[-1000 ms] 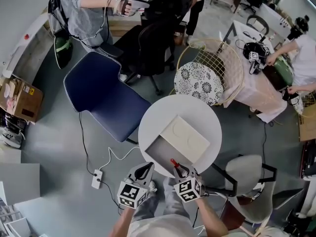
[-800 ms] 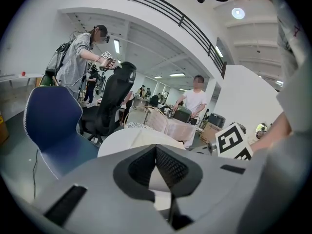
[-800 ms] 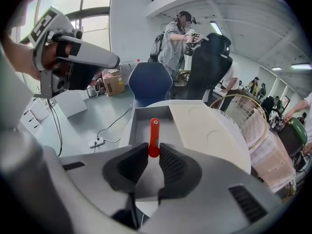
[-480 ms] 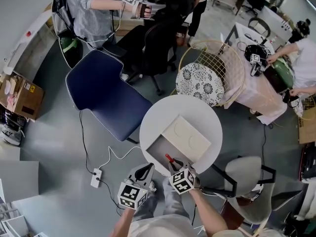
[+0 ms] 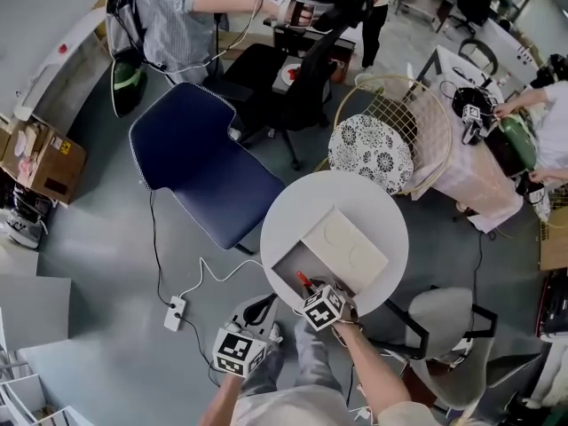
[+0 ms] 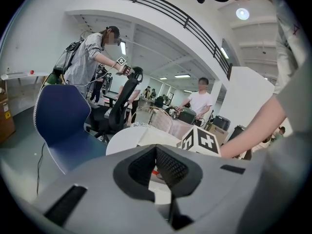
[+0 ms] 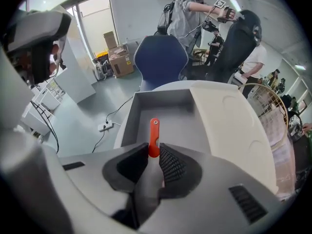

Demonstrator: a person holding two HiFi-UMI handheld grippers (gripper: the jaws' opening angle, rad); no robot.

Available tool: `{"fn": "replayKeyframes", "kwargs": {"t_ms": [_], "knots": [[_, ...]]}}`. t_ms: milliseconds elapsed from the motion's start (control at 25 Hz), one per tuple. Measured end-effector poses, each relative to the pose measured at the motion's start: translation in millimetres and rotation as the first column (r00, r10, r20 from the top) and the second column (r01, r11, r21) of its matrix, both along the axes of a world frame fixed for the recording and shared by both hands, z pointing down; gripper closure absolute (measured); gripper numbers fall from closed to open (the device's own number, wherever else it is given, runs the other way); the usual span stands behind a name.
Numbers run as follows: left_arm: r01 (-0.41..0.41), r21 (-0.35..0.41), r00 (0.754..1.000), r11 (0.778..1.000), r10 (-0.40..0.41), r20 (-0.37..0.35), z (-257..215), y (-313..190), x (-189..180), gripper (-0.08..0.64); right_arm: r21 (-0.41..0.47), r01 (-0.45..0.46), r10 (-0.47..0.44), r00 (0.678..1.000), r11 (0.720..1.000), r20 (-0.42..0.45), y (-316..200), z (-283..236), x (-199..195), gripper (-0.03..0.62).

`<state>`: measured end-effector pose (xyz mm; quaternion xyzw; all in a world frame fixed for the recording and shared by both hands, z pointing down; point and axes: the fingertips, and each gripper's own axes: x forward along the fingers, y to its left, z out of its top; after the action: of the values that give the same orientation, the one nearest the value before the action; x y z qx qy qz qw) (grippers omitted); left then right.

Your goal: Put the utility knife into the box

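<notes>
The open box (image 5: 295, 267) stands on the round white table (image 5: 373, 198), its grey inside toward me and its cream lid (image 5: 349, 248) folded back. My right gripper (image 5: 312, 289) is shut on the utility knife (image 5: 304, 281), whose red end points over the box's near edge. In the right gripper view the knife (image 7: 154, 135) sticks out from between the closed pads, above the grey box floor (image 7: 168, 118). My left gripper (image 5: 266, 300) hangs off the table's near left side. In the left gripper view this gripper (image 6: 156, 149) has its pads meeting with nothing held.
A blue chair (image 5: 200, 162) stands left of the table, and a black office chair (image 5: 302, 69) is behind it. A wire basket with a patterned disc (image 5: 373, 149) is at the back right. A power strip (image 5: 175, 311) and cable lie on the floor. A person (image 5: 177, 11) with grippers stands at the far side.
My right gripper has carried the knife forward, from the table's near edge to over the box's open side. The left gripper has stayed low beside the table.
</notes>
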<state>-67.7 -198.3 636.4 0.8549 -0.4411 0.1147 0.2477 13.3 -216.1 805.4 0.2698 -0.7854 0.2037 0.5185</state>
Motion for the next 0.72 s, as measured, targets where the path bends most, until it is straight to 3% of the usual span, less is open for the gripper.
{"fn": "replayKeyframes", "kwargs": {"t_ms": [320, 720], "knots": [[0.014, -0.008, 1.0, 1.0, -0.014, -0.002, 4, 3, -1, 0.548, -0.072, 0.019, -0.026, 0.996, 0.997, -0.088, 4, 31, 14, 0.512], [0.012, -0.004, 1.0, 1.0, -0.012, -0.003, 2, 5, 1, 0.548, -0.082, 0.024, -0.033, 0.993, 0.996, -0.11, 5, 31, 15, 0.509]]}}
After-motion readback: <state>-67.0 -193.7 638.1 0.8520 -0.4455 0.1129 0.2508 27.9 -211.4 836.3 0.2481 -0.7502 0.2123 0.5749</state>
